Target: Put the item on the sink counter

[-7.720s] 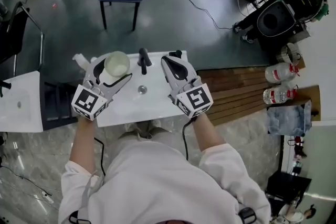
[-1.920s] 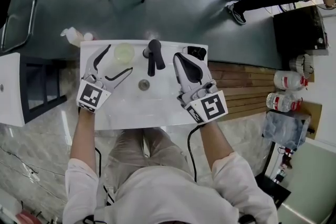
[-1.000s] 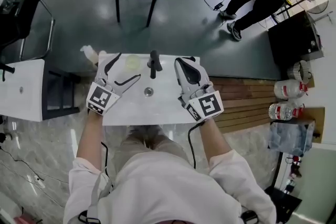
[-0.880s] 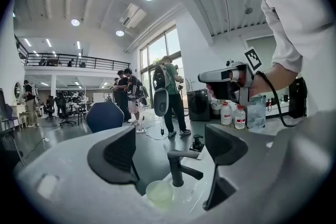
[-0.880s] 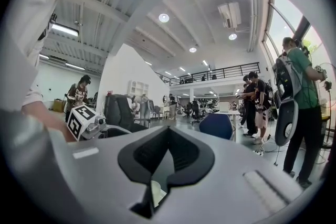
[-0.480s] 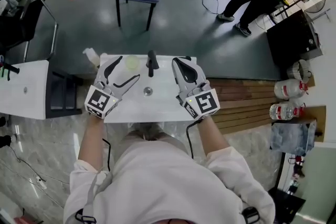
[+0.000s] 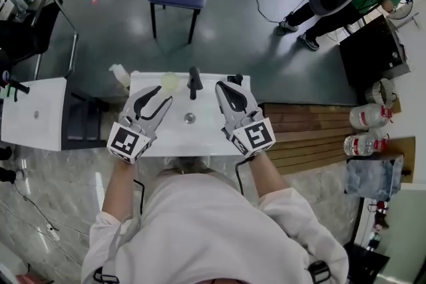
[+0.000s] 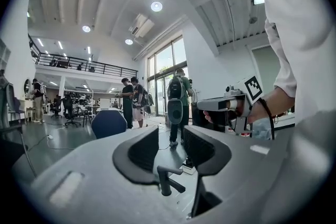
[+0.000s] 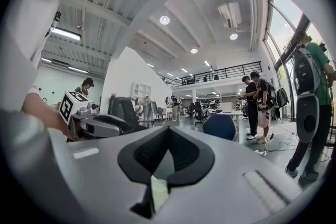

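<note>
Over one white sink counter (image 7: 200,136), my two claws: left (image 7: 164,92) empty, jaws just closing, still apart; right (image 7: 221,85) closed, empty. One cup (image 7: 170,81), one faucet (image 7: 194,78).

Seen from above, a person holds two grippers level and side by side, both pointing away from the body. The left gripper (image 7: 164,94) has its jaws a narrow gap apart. They have just been closing, and nothing sits between the pads (image 8: 140,150). Just to its right, the right gripper (image 7: 223,85) has its jaws shut tip to tip and holds nothing. A marker cube (image 7: 128,142) sits behind each gripper's jaws. Bare forearms (image 7: 118,183) run back from the cubes to white sleeves (image 7: 100,239).
</note>
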Motion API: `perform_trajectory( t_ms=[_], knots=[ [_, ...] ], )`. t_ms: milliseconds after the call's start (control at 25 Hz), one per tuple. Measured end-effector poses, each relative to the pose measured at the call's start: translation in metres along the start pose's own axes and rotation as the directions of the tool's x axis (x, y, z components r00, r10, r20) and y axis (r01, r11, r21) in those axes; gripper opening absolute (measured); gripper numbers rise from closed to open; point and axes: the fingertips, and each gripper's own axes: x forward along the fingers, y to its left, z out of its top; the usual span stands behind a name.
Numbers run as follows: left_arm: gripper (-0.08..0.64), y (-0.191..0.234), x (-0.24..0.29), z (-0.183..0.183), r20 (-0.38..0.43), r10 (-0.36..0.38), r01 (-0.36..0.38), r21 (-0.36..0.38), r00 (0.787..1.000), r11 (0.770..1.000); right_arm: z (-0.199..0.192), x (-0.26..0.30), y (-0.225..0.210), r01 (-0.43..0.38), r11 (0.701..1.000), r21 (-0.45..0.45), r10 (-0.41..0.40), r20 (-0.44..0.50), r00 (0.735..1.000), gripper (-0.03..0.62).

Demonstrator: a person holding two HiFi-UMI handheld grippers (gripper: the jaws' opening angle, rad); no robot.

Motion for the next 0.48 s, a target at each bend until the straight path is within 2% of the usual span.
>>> perform_trajectory(
  t_ms=[240,320,480],
  knots=[
    [0.116,0.001,-0.013,0.007,0.012,0.035,-0.035,-0.016,0.999,0.999,-0.003,0.001,0.015,-0.026,1.0,0.008,0.026,-0.008,1.0,0.005],
    [0.076,0.004,-0.018,0.008,0.011,0.048,-0.048,-0.015,0.999,0.999,-0.003,0.002,0.019,-0.03,1.0,0.008,0.03,-0.009,1.0,0.005],
    [0.057,0.011,-0.026,0.008,0.01,0.071,-0.071,-0.016,0.997,0.997,-0.003,0.005,0.024,-0.035,0.999,0.013,0.035,-0.01,0.999,0.005]
  ],
)
